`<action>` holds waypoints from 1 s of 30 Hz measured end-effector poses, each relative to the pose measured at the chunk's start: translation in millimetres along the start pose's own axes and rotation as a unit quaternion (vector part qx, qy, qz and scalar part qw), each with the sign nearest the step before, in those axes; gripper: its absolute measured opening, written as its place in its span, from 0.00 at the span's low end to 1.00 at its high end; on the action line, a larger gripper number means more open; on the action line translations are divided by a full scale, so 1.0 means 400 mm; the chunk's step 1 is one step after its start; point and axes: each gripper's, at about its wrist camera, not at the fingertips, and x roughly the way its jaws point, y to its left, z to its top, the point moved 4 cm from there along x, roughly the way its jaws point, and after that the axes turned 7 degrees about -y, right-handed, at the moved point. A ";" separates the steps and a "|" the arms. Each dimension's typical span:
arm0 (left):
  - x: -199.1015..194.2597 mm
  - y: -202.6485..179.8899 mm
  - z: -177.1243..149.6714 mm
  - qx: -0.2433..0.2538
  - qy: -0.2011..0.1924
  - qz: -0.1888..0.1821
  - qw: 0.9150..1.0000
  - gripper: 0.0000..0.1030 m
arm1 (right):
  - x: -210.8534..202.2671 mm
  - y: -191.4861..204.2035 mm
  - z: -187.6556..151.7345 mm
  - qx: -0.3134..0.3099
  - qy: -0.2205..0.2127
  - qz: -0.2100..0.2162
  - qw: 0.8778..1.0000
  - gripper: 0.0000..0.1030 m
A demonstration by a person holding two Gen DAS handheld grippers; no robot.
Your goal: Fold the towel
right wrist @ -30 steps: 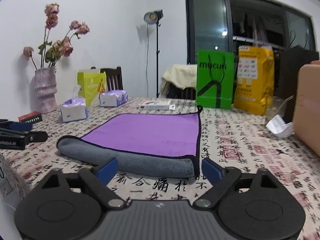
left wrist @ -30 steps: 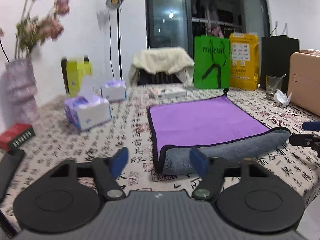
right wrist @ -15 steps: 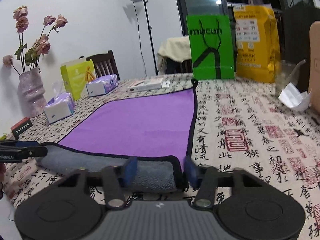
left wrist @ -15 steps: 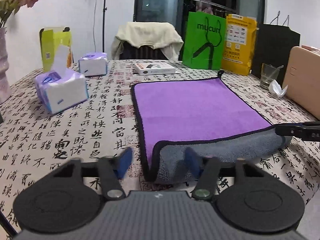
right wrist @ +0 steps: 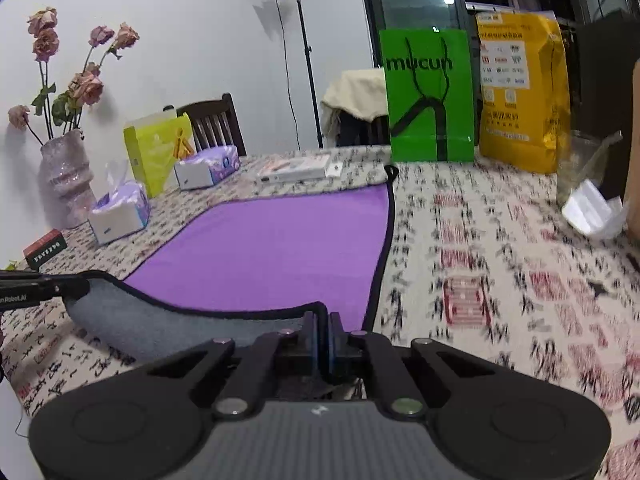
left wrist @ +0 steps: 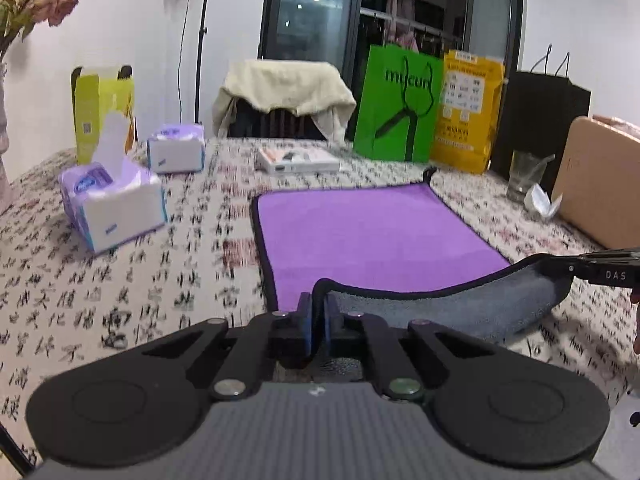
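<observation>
A purple towel (left wrist: 368,236) with a grey underside and black trim lies on the patterned tablecloth; it also shows in the right wrist view (right wrist: 272,252). Its near edge is folded over, grey side up (left wrist: 440,308), and lifted off the table. My left gripper (left wrist: 318,320) is shut on the near left corner of that fold. My right gripper (right wrist: 322,336) is shut on the near right corner. Each gripper's tip shows at the far end of the fold in the other view: the right (left wrist: 608,272) and the left (right wrist: 36,290).
Two tissue boxes (left wrist: 112,204) (left wrist: 176,152) and a yellow-green box (left wrist: 102,108) stand left. A white flat box (left wrist: 298,160) lies behind the towel. Green (left wrist: 396,104) and yellow bags (left wrist: 468,112), a glass (left wrist: 524,176), crumpled paper (right wrist: 592,208), a tan case (left wrist: 600,184) and a flower vase (right wrist: 66,176) ring the table.
Both grippers closed from open onto the near corners of the folded edge and raised it; the grey fold now arcs up off the table between them.
</observation>
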 end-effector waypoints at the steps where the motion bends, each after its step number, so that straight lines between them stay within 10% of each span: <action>1: 0.003 0.000 0.008 -0.002 -0.003 0.000 1.000 0.06 | 0.003 0.000 0.008 -0.004 -0.002 0.000 1.000 0.04; 15: 0.134 0.056 0.178 -0.011 -0.009 0.002 1.000 0.06 | 0.150 -0.040 0.172 -0.030 -0.028 0.001 0.999 0.04; 30: 0.496 0.155 0.269 -0.025 0.062 0.025 0.997 0.06 | 0.489 -0.126 0.285 -0.030 0.018 -0.020 0.999 0.04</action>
